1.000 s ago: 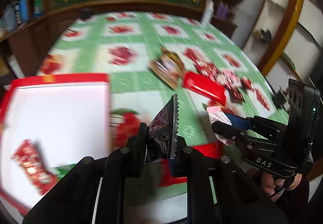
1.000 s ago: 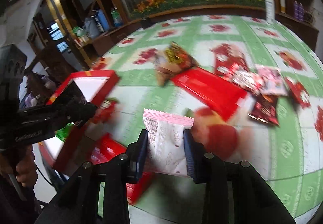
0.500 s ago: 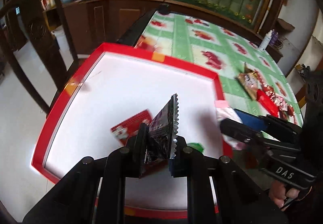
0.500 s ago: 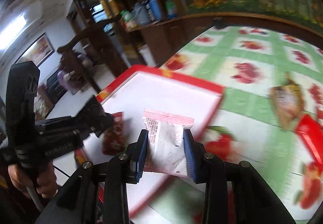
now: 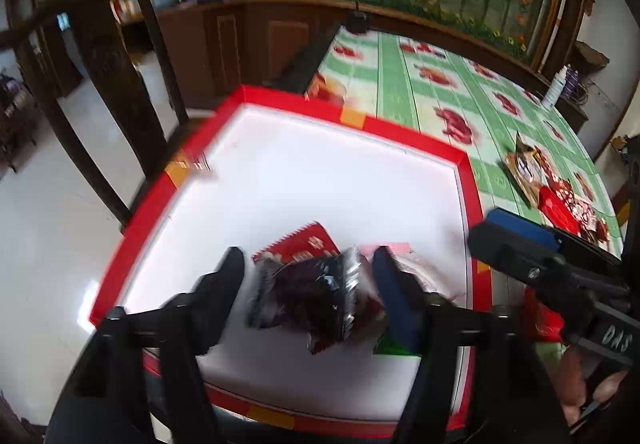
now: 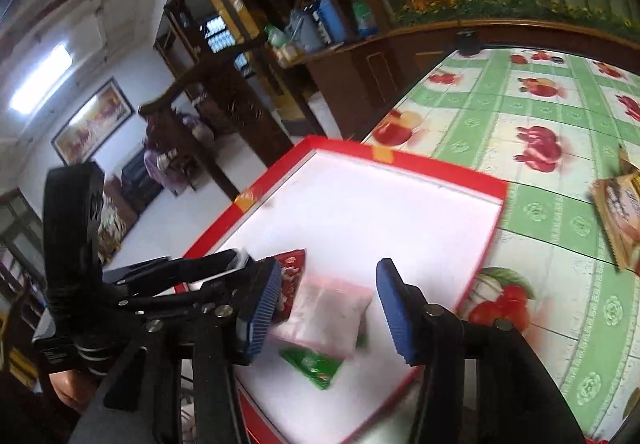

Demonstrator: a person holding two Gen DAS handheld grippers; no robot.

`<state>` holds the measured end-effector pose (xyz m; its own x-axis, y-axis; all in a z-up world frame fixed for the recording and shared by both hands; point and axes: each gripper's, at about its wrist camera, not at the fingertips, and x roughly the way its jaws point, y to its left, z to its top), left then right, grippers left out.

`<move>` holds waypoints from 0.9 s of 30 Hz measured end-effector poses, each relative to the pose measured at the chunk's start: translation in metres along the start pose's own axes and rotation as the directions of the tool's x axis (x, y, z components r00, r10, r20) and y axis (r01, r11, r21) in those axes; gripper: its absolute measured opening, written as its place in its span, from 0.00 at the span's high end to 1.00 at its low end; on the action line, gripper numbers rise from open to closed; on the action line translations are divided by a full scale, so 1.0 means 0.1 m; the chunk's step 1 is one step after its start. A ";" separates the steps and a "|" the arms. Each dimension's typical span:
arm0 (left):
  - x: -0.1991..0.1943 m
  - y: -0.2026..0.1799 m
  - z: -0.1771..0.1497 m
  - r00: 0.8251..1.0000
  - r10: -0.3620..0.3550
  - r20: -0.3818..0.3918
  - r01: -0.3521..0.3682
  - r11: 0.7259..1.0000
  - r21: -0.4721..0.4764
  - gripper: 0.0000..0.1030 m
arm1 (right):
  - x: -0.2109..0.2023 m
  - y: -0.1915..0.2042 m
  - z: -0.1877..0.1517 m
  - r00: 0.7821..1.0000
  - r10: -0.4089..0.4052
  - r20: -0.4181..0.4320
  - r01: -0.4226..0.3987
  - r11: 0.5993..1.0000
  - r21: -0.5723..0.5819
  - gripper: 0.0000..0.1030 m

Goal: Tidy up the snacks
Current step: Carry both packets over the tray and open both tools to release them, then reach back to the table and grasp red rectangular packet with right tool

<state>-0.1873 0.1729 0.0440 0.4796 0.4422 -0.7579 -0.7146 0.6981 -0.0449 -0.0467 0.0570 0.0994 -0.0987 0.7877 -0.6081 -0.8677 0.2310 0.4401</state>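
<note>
A red-rimmed box with a white floor point(image 5: 304, 100) point(image 6: 440, 170) sits at the table's left end. My left gripper point(image 5: 308, 276) is open above it; a dark foil snack packet point(image 5: 312, 292) lies loose between its fingers, on a red packet point(image 5: 298, 244). My right gripper point(image 6: 326, 296) is open over the box; a pink-white packet point(image 6: 328, 314) lies below it, beside a green packet point(image 6: 314, 364) and the red packet point(image 6: 290, 280). The right gripper also shows in the left wrist view point(image 5: 516, 240).
More snacks lie on the green and white fruit-print tablecloth point(image 5: 424, 96): a brown-gold bag point(image 5: 524, 168) point(image 6: 618, 212) and several red packets point(image 5: 568, 208). Dark wooden chairs point(image 5: 120, 84) and cabinets stand left of the table, over a white floor.
Both grippers have opened over the box. The dark packet has dropped from the left one and the pink-white packet from the right one into the box.
</note>
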 end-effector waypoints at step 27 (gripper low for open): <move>-0.22 -1.35 0.01 0.993 0.055 0.106 -0.085 0.950 0.302 0.23 | -1.75 -1.67 -0.58 0.917 -0.354 0.185 0.284 0.904 0.320 0.32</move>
<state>-0.1011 0.0699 0.0674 0.4913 0.5371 -0.6857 -0.5654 0.7955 0.2180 0.0871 -0.1527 0.0944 0.3069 0.7461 -0.5908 -0.6566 0.6154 0.4361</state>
